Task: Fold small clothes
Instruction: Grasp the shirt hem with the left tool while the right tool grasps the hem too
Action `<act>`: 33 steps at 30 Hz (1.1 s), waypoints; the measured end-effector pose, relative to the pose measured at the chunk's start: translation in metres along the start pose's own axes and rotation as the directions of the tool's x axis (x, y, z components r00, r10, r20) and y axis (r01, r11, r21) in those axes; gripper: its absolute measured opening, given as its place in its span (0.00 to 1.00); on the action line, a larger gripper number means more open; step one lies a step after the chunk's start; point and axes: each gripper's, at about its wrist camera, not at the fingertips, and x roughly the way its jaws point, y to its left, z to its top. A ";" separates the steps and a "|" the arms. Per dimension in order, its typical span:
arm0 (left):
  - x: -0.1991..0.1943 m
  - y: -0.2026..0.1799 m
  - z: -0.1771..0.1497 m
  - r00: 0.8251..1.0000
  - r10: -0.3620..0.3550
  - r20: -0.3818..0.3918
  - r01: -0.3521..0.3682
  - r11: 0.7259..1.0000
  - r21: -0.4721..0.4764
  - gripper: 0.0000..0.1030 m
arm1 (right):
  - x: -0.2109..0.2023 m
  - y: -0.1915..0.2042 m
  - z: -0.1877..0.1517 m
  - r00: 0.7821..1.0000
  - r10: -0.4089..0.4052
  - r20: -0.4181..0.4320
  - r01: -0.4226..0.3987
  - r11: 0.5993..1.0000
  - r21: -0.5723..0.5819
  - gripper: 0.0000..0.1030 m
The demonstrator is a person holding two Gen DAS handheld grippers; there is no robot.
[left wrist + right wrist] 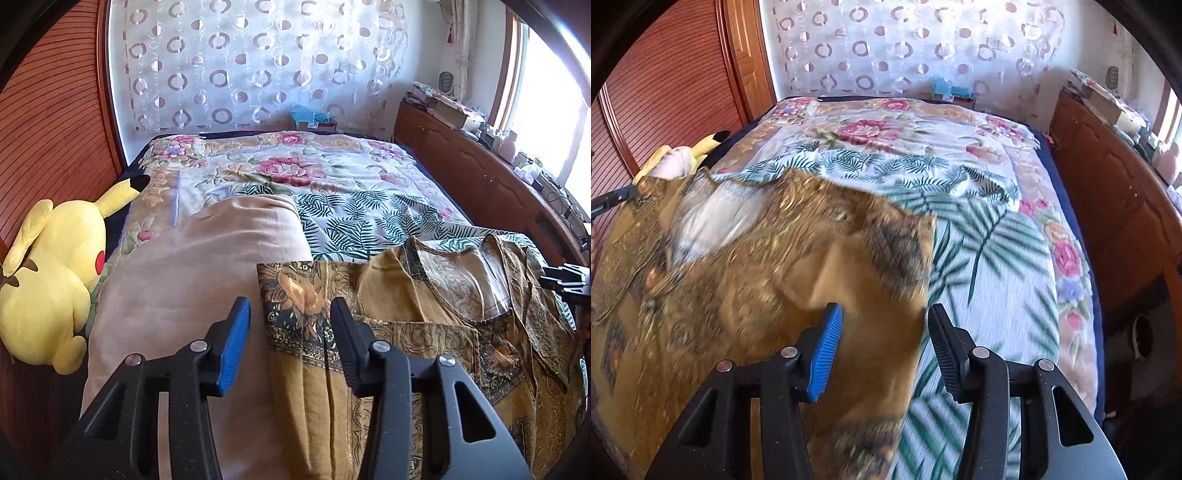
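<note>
My left claw (291, 314) stands parted, the mustard patterned garment's (424, 332) left edge between its pads; my right claw (884, 321) likewise straddles the right edge, neither pressing. The garment lies spread on the bed (295, 162). At ten o'clock, a yellow plush toy (51, 280).

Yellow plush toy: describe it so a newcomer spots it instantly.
Start at the bed with the floral cover. Along its left edge, against the slatted wooden wall, lies the yellow plush toy. It is the only bright yellow, stuffed thing there, with a red cheek spot and a black-tipped ear; everything beside it is flat fabric.
</note>
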 end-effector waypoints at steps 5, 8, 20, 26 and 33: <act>0.001 0.000 0.000 1.000 0.002 -0.001 -0.002 1.000 0.000 0.42 | 0.015 -0.006 0.009 1.000 -0.003 0.014 0.003 1.000 0.004 0.47; 0.001 -0.001 0.000 1.000 0.002 -0.007 -0.002 1.000 0.000 0.42 | 0.019 -0.003 0.006 0.999 0.001 0.032 -0.001 1.000 -0.004 0.47; 0.008 -0.005 -0.003 0.998 -0.014 -0.058 0.014 1.000 0.008 0.28 | 0.017 -0.004 0.002 0.998 0.061 0.028 -0.061 0.998 -0.012 0.06; 0.003 -0.007 -0.010 0.998 -0.042 -0.049 0.042 0.999 0.015 0.12 | 0.004 0.006 0.004 0.997 0.068 0.047 -0.066 0.997 -0.033 0.03; -0.050 -0.040 -0.016 0.991 -0.133 0.029 0.130 0.987 0.090 0.03 | -0.050 0.018 -0.008 0.979 0.125 0.164 -0.119 0.992 -0.044 0.03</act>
